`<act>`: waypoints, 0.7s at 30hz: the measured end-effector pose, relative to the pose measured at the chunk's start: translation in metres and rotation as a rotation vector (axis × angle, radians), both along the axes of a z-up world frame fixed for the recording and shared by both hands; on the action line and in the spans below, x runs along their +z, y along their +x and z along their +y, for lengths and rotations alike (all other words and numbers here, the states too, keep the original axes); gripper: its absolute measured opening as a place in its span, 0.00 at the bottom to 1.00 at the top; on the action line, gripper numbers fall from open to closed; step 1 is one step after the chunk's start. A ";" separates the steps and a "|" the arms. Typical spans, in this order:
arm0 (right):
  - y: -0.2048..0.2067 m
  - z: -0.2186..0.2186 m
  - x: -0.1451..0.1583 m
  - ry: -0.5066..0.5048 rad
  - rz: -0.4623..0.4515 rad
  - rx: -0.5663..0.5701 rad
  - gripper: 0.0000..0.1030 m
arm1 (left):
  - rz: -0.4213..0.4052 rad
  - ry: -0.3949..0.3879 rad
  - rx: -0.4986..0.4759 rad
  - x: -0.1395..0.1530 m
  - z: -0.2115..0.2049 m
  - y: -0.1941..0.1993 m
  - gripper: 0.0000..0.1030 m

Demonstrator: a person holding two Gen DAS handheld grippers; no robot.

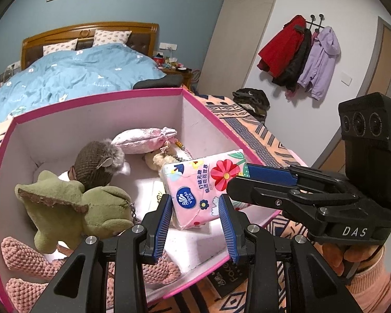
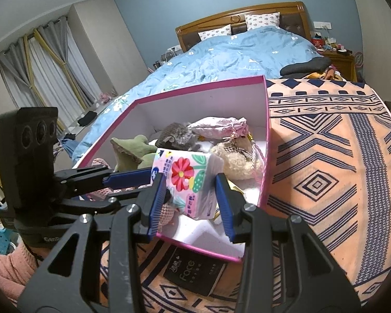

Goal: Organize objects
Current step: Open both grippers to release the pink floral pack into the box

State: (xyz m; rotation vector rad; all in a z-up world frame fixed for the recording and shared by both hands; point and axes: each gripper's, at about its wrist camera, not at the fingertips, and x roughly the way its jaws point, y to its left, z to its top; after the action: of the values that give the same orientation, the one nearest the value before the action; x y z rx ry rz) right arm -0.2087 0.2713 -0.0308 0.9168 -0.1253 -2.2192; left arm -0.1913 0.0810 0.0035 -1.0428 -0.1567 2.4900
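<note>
A pink flowered tissue pack point(image 1: 195, 182) point(image 2: 187, 182) hangs tilted over the near corner of a pink-rimmed white box point(image 1: 104, 96) point(image 2: 195, 86). My left gripper point(image 1: 194, 199) has both blue pads against the pack's lower end. My right gripper point(image 2: 190, 180) is shut on the same pack from the other side, and it reaches in from the right in the left wrist view point(image 1: 237, 180). Inside the box lie a green plush point(image 1: 91, 208), a grey-brown plush point(image 1: 99, 161), a pink pouch point(image 1: 143, 138), a cream plush point(image 2: 237, 161) and a pink knitted toy point(image 1: 26, 258).
The box stands on an orange patterned blanket point(image 2: 325, 156) with bare room to its right. A black "Face" packet point(image 2: 193, 274) lies on the blanket just before the box's near corner. A bed with a blue duvet point(image 2: 234, 52) is behind. Coats point(image 1: 299, 54) hang on the wall.
</note>
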 end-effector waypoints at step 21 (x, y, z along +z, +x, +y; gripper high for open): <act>0.025 0.018 0.007 -0.029 0.073 0.010 0.52 | 0.087 -0.038 0.032 0.006 -0.004 0.027 0.53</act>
State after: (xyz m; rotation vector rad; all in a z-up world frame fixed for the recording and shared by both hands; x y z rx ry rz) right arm -0.1836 0.2889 -0.0236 0.8185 -0.1180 -2.2331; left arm -0.1641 0.0772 0.0095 -0.9513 -0.1013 2.5713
